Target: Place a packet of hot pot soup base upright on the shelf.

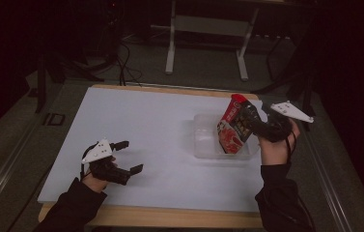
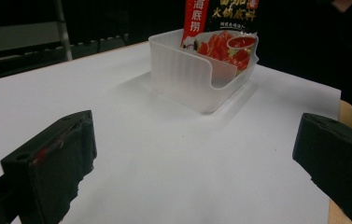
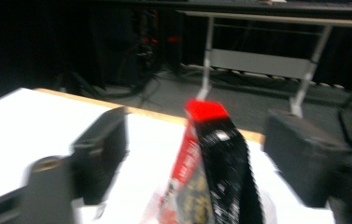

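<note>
The left gripper point(image 1: 127, 157) rests near the table's point(image 1: 160, 116) front edge, jaws spread, holding nothing. Farther off, the red-and-black packet point(image 1: 231, 126) stands tilted in the clear bin point(image 1: 203, 140), between the right gripper's point(image 3: 194, 161) parted jaws, ungripped.

Your packet point(image 1: 231, 126): red and black pouch, printed with red food pictures and lettering, standing nearly upright with its top leaning slightly away from you, lower end inside the bin point(image 1: 203, 145). Your bin: clear ribbed plastic, low-walled, open top with one cut-down side, sitting flat on the right half of the white surface point(image 1: 146, 130).
</note>
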The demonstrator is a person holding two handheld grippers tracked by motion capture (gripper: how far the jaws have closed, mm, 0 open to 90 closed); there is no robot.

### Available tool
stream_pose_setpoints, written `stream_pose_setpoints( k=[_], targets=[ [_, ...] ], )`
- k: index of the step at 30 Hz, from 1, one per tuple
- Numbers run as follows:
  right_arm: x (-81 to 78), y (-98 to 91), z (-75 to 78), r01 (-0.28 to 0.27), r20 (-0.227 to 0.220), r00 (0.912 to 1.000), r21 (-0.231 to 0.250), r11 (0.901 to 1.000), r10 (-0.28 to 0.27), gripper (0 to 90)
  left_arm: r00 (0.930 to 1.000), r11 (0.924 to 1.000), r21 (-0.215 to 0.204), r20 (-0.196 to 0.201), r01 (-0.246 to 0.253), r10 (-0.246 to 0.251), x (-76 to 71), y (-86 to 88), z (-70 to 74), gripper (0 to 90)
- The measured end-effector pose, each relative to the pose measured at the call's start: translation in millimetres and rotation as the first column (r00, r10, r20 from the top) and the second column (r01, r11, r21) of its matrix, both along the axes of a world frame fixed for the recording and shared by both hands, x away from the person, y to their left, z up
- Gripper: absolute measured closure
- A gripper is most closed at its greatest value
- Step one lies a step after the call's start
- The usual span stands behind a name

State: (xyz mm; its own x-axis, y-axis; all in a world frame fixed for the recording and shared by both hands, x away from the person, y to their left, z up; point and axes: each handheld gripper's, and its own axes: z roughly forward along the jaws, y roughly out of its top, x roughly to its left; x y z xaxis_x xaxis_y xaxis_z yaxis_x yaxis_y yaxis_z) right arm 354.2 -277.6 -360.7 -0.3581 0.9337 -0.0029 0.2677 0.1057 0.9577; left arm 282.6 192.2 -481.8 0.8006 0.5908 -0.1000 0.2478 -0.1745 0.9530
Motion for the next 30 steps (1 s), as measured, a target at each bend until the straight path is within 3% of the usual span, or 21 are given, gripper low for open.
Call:
stream_pose_setpoints(
  k=[1, 2, 5, 7, 8, 11, 12, 14, 19, 20, 21, 23, 26, 30],
  targets=[
    [-1.6, 2.5, 5.7, -0.029, -0.004, 0.9996, 0.006, 0.9996, 0.029, 13.5, 1.0000, 1.0000, -0.002, 0.000, 0.000, 0.000, -0.2, -0.4, -0.1, 0.2],
    [-1.6, 2.5, 5.7, -0.029, -0.004, 0.9996, 0.006, 0.9996, 0.029, 13.5, 1.0000, 1.0000, 0.004, 0.004, 0.002, -0.002, -0.4, -0.7, -0.1, 0.2],
    [-6.6, 7.1, 14.6, -0.105, -0.008, 0.9944, 0.042, 0.9936, 0.105, 11.5, 0.9999, 0.9999, 0.013, 0.006, 0.009, -0.009, -1.0, -1.3, -0.4, 0.2],
    [-8.3, 8.5, 15.6, -0.113, -0.010, 0.9935, 0.042, 0.9927, 0.114, 11.5, 0.9999, 0.9998, 0.013, 0.003, 0.012, -0.012, -1.2, -1.4, -0.9, 0.2],
    [-11.6, 12.0, 16.7, -0.152, -0.018, 0.9880, 0.050, 0.9871, 0.153, 11.4, 0.9999, 0.9999, 0.011, 0.001, 0.013, -0.013, -1.3, -1.4, -1.3, 0.2],
    [-14.6, 15.4, 16.6, -0.164, -0.013, 0.9863, 0.036, 0.9858, 0.164, 11.4, 0.9999, 0.9998, 0.014, 0.003, 0.016, -0.016, -1.5, -1.8, -1.5, 0.2],
    [-17.1, 20.4, 14.8, -0.194, -0.018, 0.9807, 0.024, 0.9807, 0.194, 11.5, 0.9998, 0.9997, 0.015, 0.001, 0.018, -0.018, -1.3, -1.8, -1.5, 0.2],
    [-17.8, 22.0, 13.8, -0.205, -0.019, 0.9786, 0.016, 0.9787, 0.205, 11.5, 0.9999, 0.9998, 0.012, 0.001, 0.017, -0.017, -1.3, -1.9, -1.6, 0.2],
    [-24.3, 37.0, 3.5, -0.299, -0.033, 0.9539, 0.000, 0.9544, 0.298, 11.5, 0.9999, 0.9998, 0.013, 0.003, 0.016, -0.016, -1.5, -1.6, -1.3, 0.2],
    [-24.3, 37.0, 3.5, -0.299, -0.033, 0.9539, 0.000, 0.9544, 0.298, 11.5, 0.9999, 0.9998, 0.013, 0.003, 0.016, -0.016, -1.5, -1.6, -1.3, 0.2],
    [-28.8, 44.8, -1.3, -0.341, -0.036, 0.9397, -0.006, 0.9402, 0.340, 11.5, 0.9999, 0.9998, 0.010, 0.001, 0.016, -0.016, -1.5, -1.4, -1.4, 0.2],
    [-31.8, 49.4, -4.2, -0.362, -0.039, 0.9318, -0.011, 0.9323, 0.361, 11.8, 0.9999, 0.9998, 0.012, 0.002, 0.015, -0.015, -1.7, -1.4, -1.4, 0.2],
    [-37.8, 56.5, -9.5, -0.406, -0.042, 0.9132, -0.011, 0.9137, 0.405, 11.9, 0.9999, 0.9998, 0.014, 0.004, 0.016, -0.016, -2.0, -0.8, -1.2, 0.2],
    [-46.1, 65.7, -16.7, -0.469, -0.058, 0.8824, -0.029, 0.8828, 0.467, 13.1, 0.9999, 0.9998, 0.015, 0.007, 0.014, -0.014, -2.4, 0.2, -0.6, 0.2]
  ],
)
